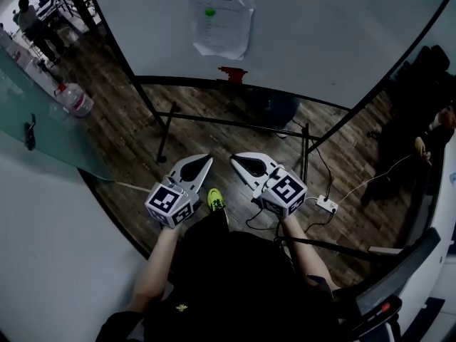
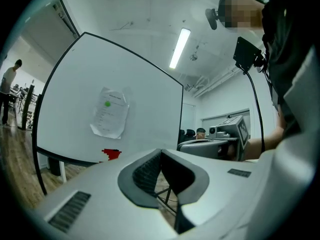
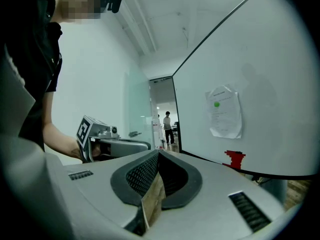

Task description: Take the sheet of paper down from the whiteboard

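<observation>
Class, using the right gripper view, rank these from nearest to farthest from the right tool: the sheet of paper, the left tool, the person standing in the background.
1. Left tool: close by, on the left.
2. Sheet of paper: on the whiteboard, to the right.
3. Person: far back, centre of the view.

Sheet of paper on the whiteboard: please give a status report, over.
Left tongs and right tongs shut, empty, short of the whiteboard. Sheet of paper up on it, green dot near its top. Nothing seen in the way.
</observation>
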`<state>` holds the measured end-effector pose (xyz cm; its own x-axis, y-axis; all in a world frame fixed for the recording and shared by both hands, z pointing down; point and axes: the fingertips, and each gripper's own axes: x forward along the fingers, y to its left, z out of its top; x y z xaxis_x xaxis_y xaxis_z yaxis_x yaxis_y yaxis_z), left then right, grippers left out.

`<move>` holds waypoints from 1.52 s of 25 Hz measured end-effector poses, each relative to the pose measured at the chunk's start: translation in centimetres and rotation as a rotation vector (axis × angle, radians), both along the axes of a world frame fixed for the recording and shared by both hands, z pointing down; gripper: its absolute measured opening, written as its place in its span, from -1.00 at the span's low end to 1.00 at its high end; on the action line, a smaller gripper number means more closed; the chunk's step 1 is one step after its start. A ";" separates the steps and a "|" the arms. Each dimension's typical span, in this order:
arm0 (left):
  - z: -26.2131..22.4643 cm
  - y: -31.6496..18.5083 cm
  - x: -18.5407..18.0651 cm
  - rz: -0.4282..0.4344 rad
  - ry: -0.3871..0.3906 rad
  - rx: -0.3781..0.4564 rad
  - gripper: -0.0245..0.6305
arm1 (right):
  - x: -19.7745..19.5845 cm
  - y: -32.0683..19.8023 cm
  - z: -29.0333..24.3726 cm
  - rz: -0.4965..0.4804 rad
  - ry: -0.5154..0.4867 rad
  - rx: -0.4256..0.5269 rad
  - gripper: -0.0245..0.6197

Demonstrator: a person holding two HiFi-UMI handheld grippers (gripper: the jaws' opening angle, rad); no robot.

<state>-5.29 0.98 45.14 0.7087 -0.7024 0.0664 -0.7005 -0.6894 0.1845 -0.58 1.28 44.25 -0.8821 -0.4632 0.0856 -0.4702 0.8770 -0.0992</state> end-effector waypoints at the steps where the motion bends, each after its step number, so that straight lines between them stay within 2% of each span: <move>1: -0.2 -0.9 -0.3 0.002 -0.001 0.004 -0.84 | -0.2 -0.8 -0.1 0.004 0.000 0.000 -0.90; 8: -2.2 -6.8 -2.4 0.026 -0.002 0.034 -0.84 | -2.0 -5.9 -0.6 0.021 0.010 -0.005 -0.90; 13: -2.7 -11.0 -4.6 0.013 0.014 0.037 -0.84 | -3.6 -10.1 -1.0 0.039 0.030 0.003 -0.90; 26: -4.0 -18.9 -5.8 0.068 0.002 0.092 -0.84 | -6.0 -18.8 -2.7 0.086 0.081 0.056 -0.90; 34: -5.3 -22.2 -5.6 0.089 -0.005 0.133 -0.84 | -5.8 -22.1 -4.1 0.094 0.107 0.105 -0.90; 38: -6.0 -23.2 -4.8 0.073 -0.025 0.150 -0.84 | -5.1 -23.2 -4.6 0.107 0.098 0.119 -0.90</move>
